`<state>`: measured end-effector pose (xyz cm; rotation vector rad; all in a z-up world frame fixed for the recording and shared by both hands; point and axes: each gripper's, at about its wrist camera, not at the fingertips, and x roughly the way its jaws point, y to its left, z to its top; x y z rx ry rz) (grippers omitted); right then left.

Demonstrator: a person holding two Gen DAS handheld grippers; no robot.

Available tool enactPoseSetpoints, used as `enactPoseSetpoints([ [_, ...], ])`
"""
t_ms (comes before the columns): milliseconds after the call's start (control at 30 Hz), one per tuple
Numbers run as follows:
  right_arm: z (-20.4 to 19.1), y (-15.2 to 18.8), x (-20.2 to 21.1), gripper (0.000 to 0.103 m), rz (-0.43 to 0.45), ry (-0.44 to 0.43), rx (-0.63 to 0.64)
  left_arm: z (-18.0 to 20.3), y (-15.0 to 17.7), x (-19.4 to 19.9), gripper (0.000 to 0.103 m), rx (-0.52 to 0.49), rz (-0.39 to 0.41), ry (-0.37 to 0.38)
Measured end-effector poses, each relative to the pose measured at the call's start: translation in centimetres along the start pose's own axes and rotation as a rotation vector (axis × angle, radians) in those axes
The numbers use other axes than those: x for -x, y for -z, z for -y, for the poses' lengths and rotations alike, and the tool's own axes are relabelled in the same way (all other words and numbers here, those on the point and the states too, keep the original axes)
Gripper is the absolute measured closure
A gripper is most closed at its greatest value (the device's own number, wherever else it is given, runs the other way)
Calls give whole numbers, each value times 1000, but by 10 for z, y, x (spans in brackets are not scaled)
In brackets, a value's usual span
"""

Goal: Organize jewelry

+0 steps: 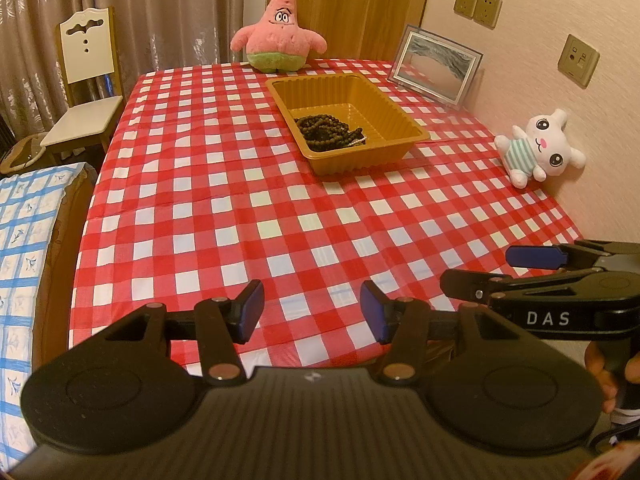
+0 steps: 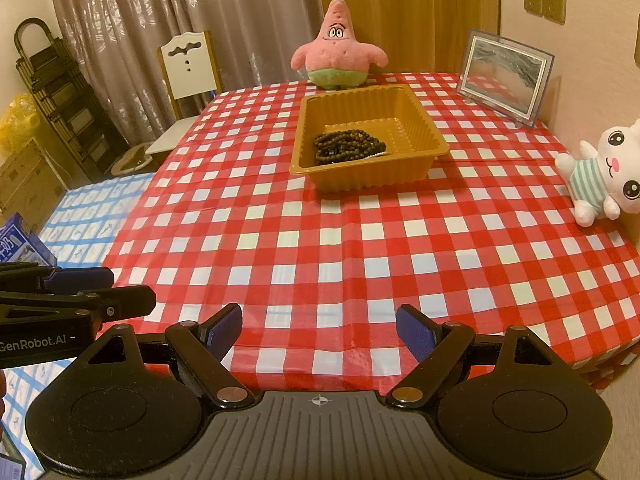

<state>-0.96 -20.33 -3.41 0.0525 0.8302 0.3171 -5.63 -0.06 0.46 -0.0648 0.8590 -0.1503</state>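
Note:
A tan plastic tray (image 1: pixel 404 118) (image 2: pixel 424 124) stands on the red-checked table toward the far side. Dark beaded strands (image 1: pixel 330 133) (image 2: pixel 348 146) lie piled inside it at its near left. My left gripper (image 1: pixel 312 312) is open and empty over the table's near edge. My right gripper (image 2: pixel 319 334) is open and empty, also at the near edge. Each shows in the other's view, the right gripper (image 1: pixel 524 268) at the right and the left gripper (image 2: pixel 116 292) at the left, both far from the tray.
A pink star plush (image 1: pixel 280 32) (image 2: pixel 338 48) sits at the table's back edge. A framed picture (image 1: pixel 436 64) (image 2: pixel 506 76) leans on the right wall, with a white bunny plush (image 1: pixel 536 148) (image 2: pixel 608 172) nearer. A white chair (image 1: pixel 86 80) (image 2: pixel 188 76) stands far left.

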Motion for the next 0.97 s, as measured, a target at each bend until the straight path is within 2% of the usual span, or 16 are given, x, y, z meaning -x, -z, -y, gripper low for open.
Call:
enactPoseSetpoints([
  [733, 1, -1, -1, 19, 0, -2, 0, 1, -1, -1, 53, 1, 3, 0],
  [967, -1, -2, -3, 19, -6, -5, 1, 1, -12, -7, 52, 4, 1, 2],
])
